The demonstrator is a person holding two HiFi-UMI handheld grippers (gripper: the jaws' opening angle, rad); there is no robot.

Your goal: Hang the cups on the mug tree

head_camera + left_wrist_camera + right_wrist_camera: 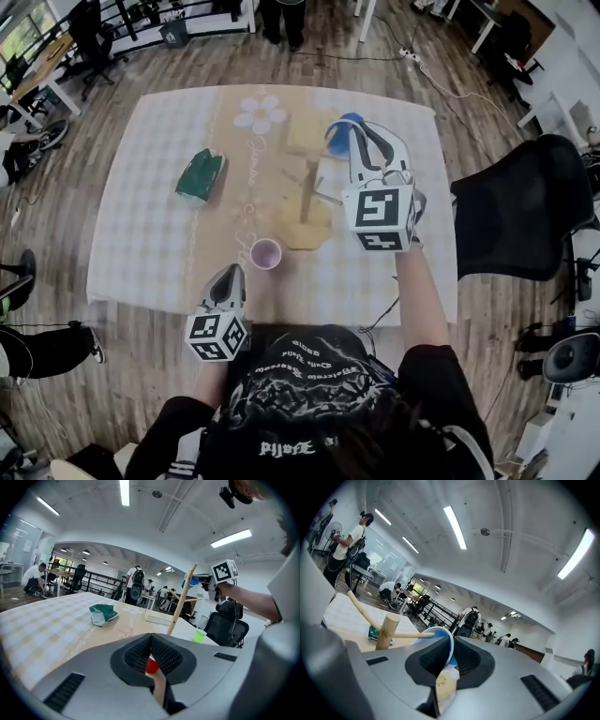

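A wooden mug tree (304, 199) stands mid-table on its flat base. My right gripper (345, 142) is raised beside the tree's top and shut on the rim of a blue cup (341, 129). In the right gripper view the blue cup (440, 641) sits pinched between the pads of that gripper (449, 652), with a peg (410, 635) of the tree (386, 631) reaching to its mouth. A pink cup (266, 253) stands upright near the front edge. Just behind it, my left gripper (228, 278) is low and shut, holding nothing. A small green cup (200, 634) stands right of the post (182, 601).
A crumpled green bag (200, 175) lies on the left of the checked cloth (150, 234). A flat pale box (306, 131) lies behind the tree. A black office chair (525, 211) stands right of the table, and people and desks fill the room beyond.
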